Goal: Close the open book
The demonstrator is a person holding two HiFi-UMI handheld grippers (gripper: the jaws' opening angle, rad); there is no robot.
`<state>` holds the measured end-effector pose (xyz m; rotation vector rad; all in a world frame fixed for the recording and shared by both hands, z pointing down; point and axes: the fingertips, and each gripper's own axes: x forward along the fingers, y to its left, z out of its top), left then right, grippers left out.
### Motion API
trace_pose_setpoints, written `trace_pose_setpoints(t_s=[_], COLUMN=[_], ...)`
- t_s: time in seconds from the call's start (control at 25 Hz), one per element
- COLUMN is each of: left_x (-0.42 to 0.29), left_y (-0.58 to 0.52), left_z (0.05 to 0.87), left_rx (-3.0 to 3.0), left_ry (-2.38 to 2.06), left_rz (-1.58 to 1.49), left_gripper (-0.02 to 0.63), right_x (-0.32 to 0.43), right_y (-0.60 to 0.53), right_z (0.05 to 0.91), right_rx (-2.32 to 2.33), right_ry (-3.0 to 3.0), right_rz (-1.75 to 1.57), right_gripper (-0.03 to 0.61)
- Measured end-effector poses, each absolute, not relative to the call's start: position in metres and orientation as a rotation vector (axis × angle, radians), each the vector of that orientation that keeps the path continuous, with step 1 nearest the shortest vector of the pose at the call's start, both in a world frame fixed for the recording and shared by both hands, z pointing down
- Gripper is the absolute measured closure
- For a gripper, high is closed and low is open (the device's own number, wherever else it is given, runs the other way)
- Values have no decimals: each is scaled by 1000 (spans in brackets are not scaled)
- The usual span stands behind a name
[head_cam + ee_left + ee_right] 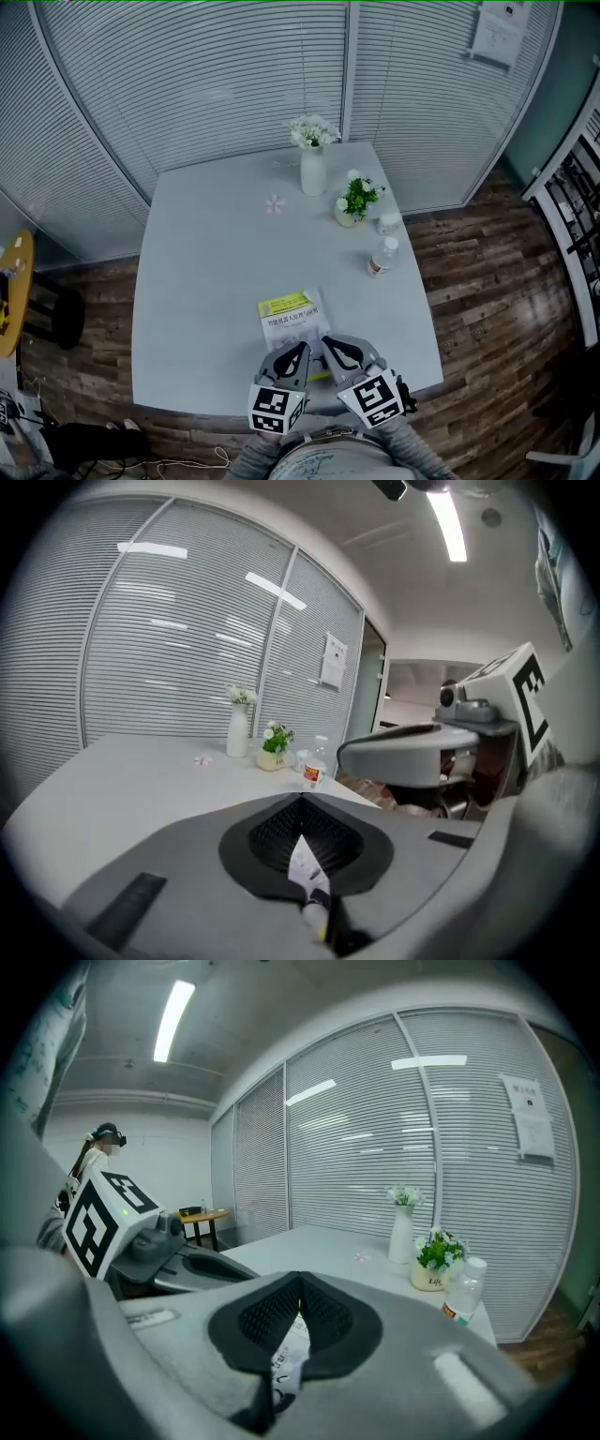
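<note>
Nearest, left tool (pixel 298 349) and right tool (pixel 330 345), both pinched shut on thin page edges of the book (pixel 292 314) at near edge of tabletop (pixel 206 272). Risk of tearing paper with uneven pull, or dragging book off.

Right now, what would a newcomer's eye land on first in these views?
The grey left gripper and right gripper sit side by side at the near edge of the pale table, each shut on paper of the yellow-and-white book. Along its far right side stand a white vase of flowers, a small potted plant and a clear plastic bottle.
</note>
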<state>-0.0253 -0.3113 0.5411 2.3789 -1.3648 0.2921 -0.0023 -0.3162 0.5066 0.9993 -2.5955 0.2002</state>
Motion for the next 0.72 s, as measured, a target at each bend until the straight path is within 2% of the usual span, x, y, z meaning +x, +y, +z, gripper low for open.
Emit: trace_pose_setpoints(t_s=[0.4,0.72], left_x=[-50,-69], left_y=[-309,-303], left_z=[467,438], left_rx=[2459,2496], left_ry=[-1521,-1599], left_rz=[97,50], left_gripper=[615,615], right_x=[-34,-52], right_y=[-312,-304], right_z=[464,438], right_rx=[985,991], right_ry=[-2714,-2754], right_rz=[116,86], right_gripper=[577,577])
